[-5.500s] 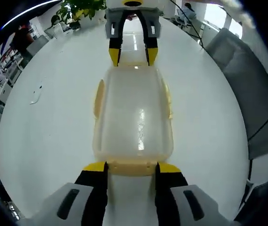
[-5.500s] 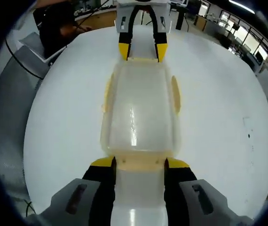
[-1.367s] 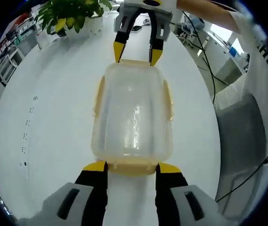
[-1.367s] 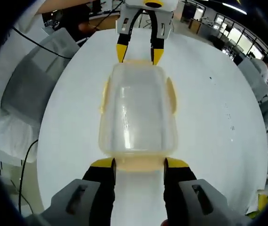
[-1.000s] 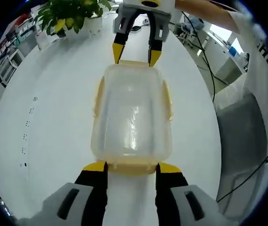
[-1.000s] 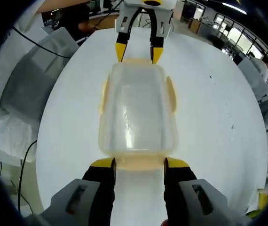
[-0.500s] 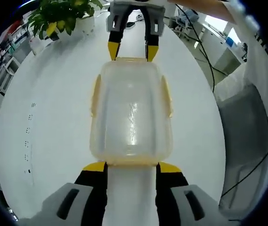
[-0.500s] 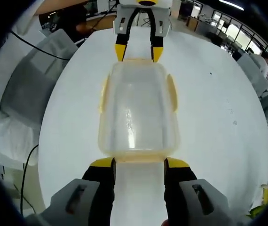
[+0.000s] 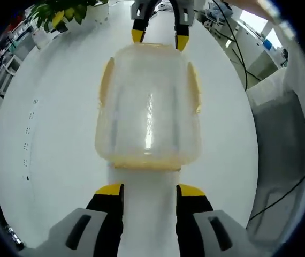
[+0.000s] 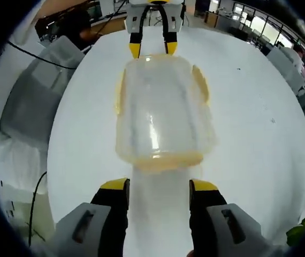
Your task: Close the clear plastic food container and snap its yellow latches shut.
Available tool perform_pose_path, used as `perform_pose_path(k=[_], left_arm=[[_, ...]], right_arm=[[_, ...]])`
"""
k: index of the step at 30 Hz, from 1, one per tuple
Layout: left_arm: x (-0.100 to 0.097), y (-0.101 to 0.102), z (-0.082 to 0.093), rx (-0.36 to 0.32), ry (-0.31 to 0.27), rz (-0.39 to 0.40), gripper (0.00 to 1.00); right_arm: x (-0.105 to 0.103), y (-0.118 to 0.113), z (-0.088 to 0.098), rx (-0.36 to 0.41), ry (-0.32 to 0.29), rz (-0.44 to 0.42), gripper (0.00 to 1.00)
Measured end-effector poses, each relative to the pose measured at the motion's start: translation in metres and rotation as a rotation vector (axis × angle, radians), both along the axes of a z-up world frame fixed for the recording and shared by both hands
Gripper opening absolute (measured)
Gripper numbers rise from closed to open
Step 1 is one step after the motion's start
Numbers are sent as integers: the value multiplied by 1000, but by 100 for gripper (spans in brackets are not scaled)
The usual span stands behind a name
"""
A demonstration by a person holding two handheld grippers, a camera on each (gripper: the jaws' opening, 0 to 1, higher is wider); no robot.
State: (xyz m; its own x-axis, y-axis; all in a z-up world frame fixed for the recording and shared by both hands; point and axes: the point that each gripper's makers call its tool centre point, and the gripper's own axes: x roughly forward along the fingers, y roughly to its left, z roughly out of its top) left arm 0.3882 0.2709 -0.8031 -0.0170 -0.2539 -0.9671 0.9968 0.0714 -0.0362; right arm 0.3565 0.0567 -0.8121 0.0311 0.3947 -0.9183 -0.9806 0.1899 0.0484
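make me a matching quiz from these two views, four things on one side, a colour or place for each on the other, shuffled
Things:
1. clear plastic food container
2. side latch
3. potted plant
4. padded chair

Colours or places:
A. grey, beside the white table
B. see-through, on the table between the left gripper and the right gripper
C. green leaves, at the table's far edge
D. yellow, on the container's long side

Pairs: 1-B, 2-D, 3-C, 4-A

I count one container (image 9: pixel 148 104) on the table (image 9: pixel 51 134), and three latches (image 9: pixel 106 85) that I can see on it: one on each long side and one along the near short edge. I see two grippers, left (image 9: pixel 148 188) and right (image 10: pixel 157 184), and one plant (image 9: pixel 61 12) at the table's far edge.
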Motion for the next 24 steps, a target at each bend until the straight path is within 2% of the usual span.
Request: perform_pose_path(k=[2,3,4,5,6,7,8,10,11,12,14,15,17,19,20,22,24], left_arm=[[8,4,6,-24,-23,54,33],[8,2,13,-80,-4,104,34],[9,1,18,-112,16,152,34],[11,0,27,-159,46,249,34],[12,-1,33,-194,68,298,34],[13,-4,41,-247,107,368,34],[12,-7,47,-286,139,407,34],[11,-15,58,-372,246,565,34],[10,-18,60,-389,296,638,34],[10,-22,62,-414,378,770,34],[11,-32,65,-471,501,958,34],[10,-36,65,-489,526,1001,34],[14,-33,56,-477,498,1039,33],[12,-31,48,-447,477,1040,32],[9,-33,45,-442,501,1046,32],[2,-37,42,-422,566,1116,31],[0,-39,39,-416,580,1126,31]], right_arm=[[2,-7,1,-6,17,-71,41],[3,-14,6,3,59,-164,38],[4,-17,7,-4,68,-193,34],[9,-20,12,10,75,-257,30],[16,-22,16,21,58,-307,29],[24,-23,23,56,64,-402,32],[24,-21,28,89,106,-472,37],[28,-7,44,230,220,-640,42],[31,-2,51,285,273,-722,38],[40,4,59,358,361,-829,34],[45,17,67,468,434,-895,34],[45,19,66,473,454,-912,36],[40,18,57,432,456,-931,37],[39,19,50,407,468,-949,33],[37,21,48,403,487,-952,33],[35,23,43,383,513,-949,33],[30,26,41,376,510,-947,32]])
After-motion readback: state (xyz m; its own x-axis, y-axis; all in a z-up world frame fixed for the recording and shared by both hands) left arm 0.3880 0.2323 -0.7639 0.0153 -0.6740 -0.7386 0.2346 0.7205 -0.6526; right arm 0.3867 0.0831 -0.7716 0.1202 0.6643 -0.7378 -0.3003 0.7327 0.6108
